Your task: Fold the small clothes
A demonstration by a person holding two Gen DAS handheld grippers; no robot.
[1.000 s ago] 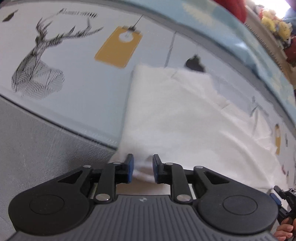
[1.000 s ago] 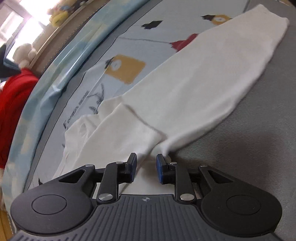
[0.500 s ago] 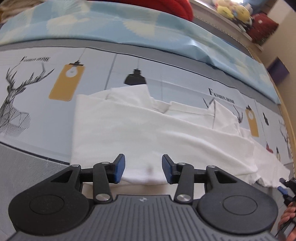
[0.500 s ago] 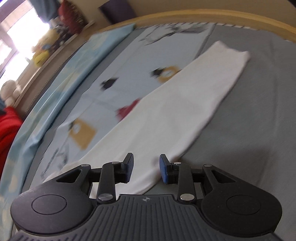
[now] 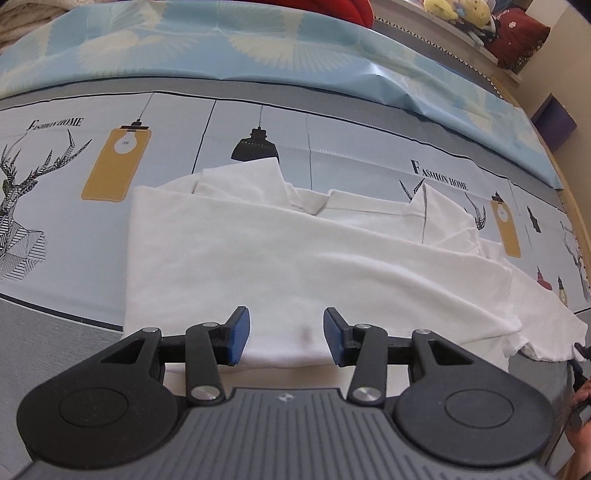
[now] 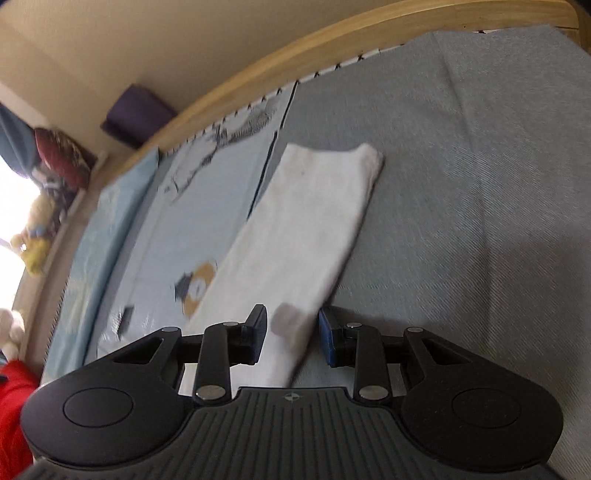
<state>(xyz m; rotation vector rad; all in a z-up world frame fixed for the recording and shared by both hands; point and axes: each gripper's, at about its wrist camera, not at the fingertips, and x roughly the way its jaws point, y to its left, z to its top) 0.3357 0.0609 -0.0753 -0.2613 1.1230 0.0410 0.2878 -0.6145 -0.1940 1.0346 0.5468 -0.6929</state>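
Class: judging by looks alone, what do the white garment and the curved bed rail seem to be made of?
White garment: seemingly a soft, matte cotton-like knit; it drapes in gentle folds without shine.
Bed rail: apparently pale wood with a smooth, lightly glossy finish; its colour is warm, but the grain is too blurred to confirm.

I see a printed bedsheet [image 5: 177, 206] with deer and lamp drawings, a light blue quilt [image 5: 258, 48] behind it, plush toys [image 5: 454, 9], and a wooden bed frame [image 6: 332, 48].
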